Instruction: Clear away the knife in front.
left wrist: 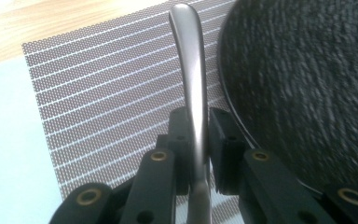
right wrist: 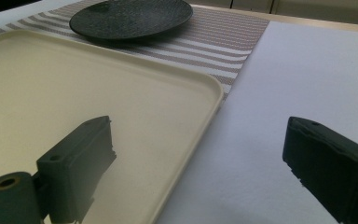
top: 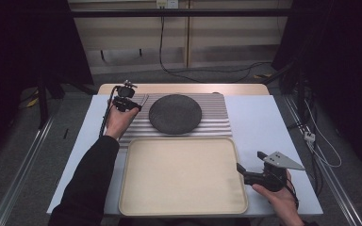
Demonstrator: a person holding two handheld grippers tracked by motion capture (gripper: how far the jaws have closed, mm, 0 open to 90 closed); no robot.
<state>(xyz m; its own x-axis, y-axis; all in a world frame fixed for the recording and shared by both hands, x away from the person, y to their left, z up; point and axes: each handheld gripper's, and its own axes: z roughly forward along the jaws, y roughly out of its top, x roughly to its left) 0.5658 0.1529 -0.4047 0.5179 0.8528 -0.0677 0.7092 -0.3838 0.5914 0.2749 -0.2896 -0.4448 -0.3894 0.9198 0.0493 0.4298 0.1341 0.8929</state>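
metal handle (left wrist: pixel 192 88) clamped between left gripper (left wrist: pixel 199 135) jaws, beside dark plate (left wrist: pixel 307 88)

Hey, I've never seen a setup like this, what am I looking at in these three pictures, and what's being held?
A person sits at a table holding a two-jaw tool in each hand; there is no robot arm. The high view looks down from above. The other two pictures come from cameras riding on each tool. On the table lie a striped placemat, a dark round plate on it, and a cream tray nearer the person. The left tool is shut on a metal utensil handle beside the plate. The right tool is open at the tray's right edge.
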